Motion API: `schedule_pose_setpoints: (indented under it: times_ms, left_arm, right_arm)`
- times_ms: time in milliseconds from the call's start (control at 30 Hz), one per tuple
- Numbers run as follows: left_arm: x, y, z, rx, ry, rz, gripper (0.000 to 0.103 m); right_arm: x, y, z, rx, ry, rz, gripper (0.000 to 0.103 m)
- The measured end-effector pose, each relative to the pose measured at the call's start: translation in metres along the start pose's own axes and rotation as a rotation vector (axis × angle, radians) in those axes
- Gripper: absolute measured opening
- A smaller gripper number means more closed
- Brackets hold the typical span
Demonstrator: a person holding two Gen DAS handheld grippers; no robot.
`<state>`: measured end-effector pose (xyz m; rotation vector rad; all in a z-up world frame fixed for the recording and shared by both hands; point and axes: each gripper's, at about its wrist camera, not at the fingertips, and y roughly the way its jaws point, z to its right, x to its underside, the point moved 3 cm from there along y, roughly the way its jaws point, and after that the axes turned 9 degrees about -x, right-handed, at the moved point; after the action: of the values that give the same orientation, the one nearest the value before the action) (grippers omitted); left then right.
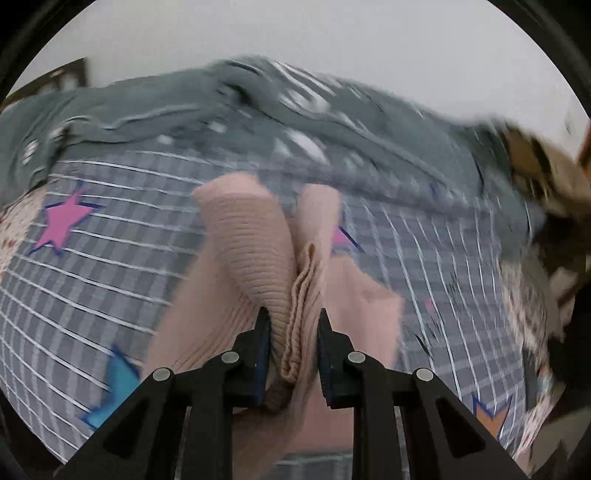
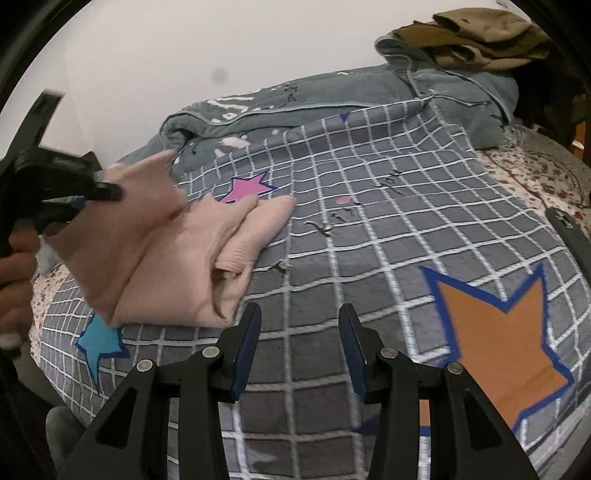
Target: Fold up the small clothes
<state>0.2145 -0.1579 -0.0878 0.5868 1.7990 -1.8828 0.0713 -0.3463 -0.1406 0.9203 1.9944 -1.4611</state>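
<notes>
My left gripper (image 1: pixel 291 325) is clamped on a bunched ribbed edge of the pink top (image 1: pixel 258 251). From the right wrist view, that gripper (image 2: pixel 92 195) sits far left, a hand (image 2: pixel 14 258) on its handle, lifting one pink layer off the rest. The top (image 2: pixel 192 258) lies part-folded on the grid sheet (image 2: pixel 369 221), between the teal star (image 2: pixel 103 339) and the pink star (image 2: pixel 247 186).

My right gripper (image 2: pixel 299 350) stands open with nothing between its pads, low over bare sheet just right of the top's near corner.

Risks, as I judge them:
- Nothing pins the lower layers. Carrying the lifted layer across could drag the whole top and undo the fold.
- The left pinch is a thick bunch, not a flat hem; it may slip or drop creased.
- The ribbed cuff (image 2: pixel 236 258) pokes out and could snag.
- The grey blanket (image 2: pixel 332 99) and brown pile (image 2: pixel 480 33) sit well behind, no obstacle yet.
</notes>
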Motion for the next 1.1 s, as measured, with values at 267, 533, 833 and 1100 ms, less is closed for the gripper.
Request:
schedule_pose_setpoints:
  times_ms: [267, 533, 833, 1100]
  left_arm:
    - [0.027, 0.018, 0.044, 0.134, 0.125, -0.066, 0.031]
    - [-0.008, 0.005, -0.054, 0.132, -0.039, 0.033, 0.068]
    - [0.020, 0.027, -0.141, 0.038, -0.094, 0.011, 0.068]
    - [0.041, 0.031, -0.150, 0.096, -0.064, 0.005, 0.068]
  right_arm:
    - [0.000, -0.008, 0.014, -0.017, 0.023, 0.002, 0.043]
    - [-0.021, 0.009, -0.015, -0.190, 0.035, 0.018, 0.043]
    - [-0.041, 0.051, -0.067, -0.471, 0.178, -0.018, 0.054]
    - [-0.042, 0.076, -0.097, -0.356, 0.010, -0.038, 0.008]
